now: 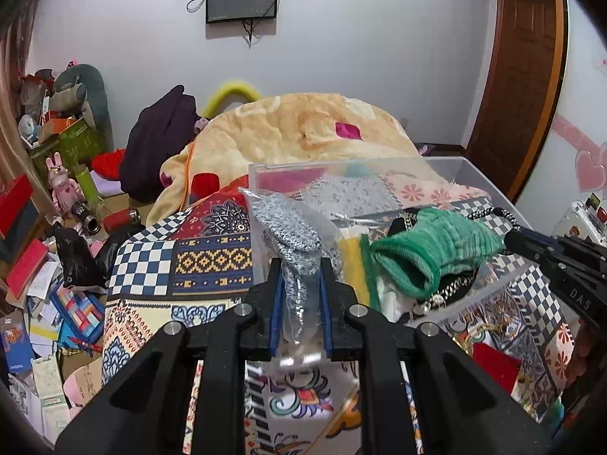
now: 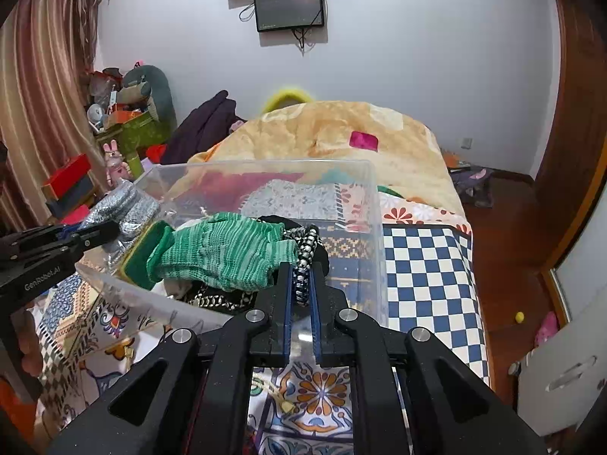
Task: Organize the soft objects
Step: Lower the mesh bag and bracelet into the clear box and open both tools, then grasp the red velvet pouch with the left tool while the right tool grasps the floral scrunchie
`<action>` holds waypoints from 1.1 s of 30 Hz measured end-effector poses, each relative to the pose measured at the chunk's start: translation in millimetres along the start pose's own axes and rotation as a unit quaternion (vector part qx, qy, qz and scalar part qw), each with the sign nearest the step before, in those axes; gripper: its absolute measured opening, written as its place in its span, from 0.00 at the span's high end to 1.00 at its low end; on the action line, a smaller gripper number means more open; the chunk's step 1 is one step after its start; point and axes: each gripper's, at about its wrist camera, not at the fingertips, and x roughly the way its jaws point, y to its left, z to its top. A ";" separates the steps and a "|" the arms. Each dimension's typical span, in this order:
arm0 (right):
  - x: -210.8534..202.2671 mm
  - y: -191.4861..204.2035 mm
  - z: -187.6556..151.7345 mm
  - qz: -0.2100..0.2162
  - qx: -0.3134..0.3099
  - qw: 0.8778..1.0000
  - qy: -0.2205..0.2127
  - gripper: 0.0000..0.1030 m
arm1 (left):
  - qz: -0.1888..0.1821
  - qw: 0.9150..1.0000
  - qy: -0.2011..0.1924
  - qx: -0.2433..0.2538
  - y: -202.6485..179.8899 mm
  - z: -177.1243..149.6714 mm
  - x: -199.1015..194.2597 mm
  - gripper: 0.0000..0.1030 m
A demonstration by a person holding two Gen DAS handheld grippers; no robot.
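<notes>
Leftmost, the left gripper (image 1: 301, 276) is clamped on a bagged grey knit (image 1: 292, 235) at the left wall of a clear bin (image 2: 373, 204). Right of it, inside the bin, lies a green glove (image 2: 224, 250) — touching a black-and-white cord (image 2: 305, 261), which the right gripper (image 2: 302, 284) pinches tight. Behind rises a peach blanket (image 2: 334, 132); everything sits on a patchwork bedspread (image 2: 425, 265), below wall-mounted screens (image 2: 290, 7).

Left hand-held gripper (image 1: 301, 265) clamped shut, right hand-held gripper (image 2: 302, 280) likewise (pads nearly touching) — both level, side by side
</notes>
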 end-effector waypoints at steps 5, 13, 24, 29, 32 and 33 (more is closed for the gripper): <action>-16.4 0.0 -5.0 -0.002 -0.008 1.000 -0.009 0.64 | -0.012 1.000 0.011 0.002 -0.8 -5.9 -8.4 0.81; -42.7 -3.2 -15.2 0.000 -0.013 1.000 -0.023 0.44 | -0.033 0.999 -0.001 0.001 -5.4 -16.3 -39.4 0.48; -65.7 5.9 -49.4 0.004 -0.023 1.000 -0.015 0.21 | -0.081 0.996 0.010 0.035 -49.9 -40.3 -52.3 0.19; -61.3 8.3 -72.0 0.004 -0.012 1.000 0.017 0.21 | -0.107 0.992 0.057 0.040 -72.4 -58.3 -25.4 0.20; -62.9 7.5 -80.0 -0.002 -0.012 1.000 0.026 0.21 | -0.125 0.989 0.076 0.028 -78.6 -63.8 -12.9 0.32; -64.1 6.9 -83.2 -0.002 -0.011 1.000 0.028 0.21 | -0.138 0.986 0.089 0.027 -81.6 -66.0 -6.3 0.41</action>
